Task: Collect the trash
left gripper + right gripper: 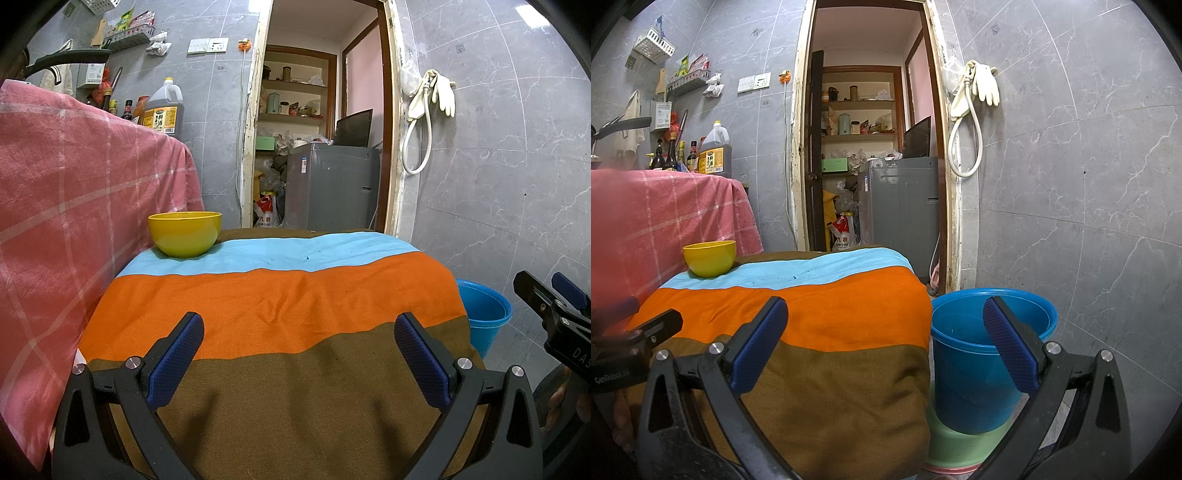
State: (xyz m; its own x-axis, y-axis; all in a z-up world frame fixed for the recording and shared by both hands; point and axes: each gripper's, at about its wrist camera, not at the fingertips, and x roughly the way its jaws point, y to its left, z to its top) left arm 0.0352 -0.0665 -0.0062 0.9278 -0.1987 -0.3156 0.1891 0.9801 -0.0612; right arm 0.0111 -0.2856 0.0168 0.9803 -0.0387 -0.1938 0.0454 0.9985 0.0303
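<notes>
A yellow bowl (184,233) stands at the far left corner of a low table covered by a striped blue, orange and brown cloth (280,295); it also shows in the right wrist view (709,258). A blue bucket (982,354) stands on the floor right of the table, its rim also in the left wrist view (484,310). My left gripper (299,332) is open and empty over the cloth's near part. My right gripper (886,317) is open and empty, spanning the table's right edge and the bucket. No loose trash shows on the cloth.
A taller surface draped in pink checked cloth (74,206) stands left, with bottles and an oil jug (164,110) behind. An open doorway (871,147) ahead shows shelves and a grey washing machine (901,199). The bucket sits on a green basin (956,446). Grey tiled wall is right.
</notes>
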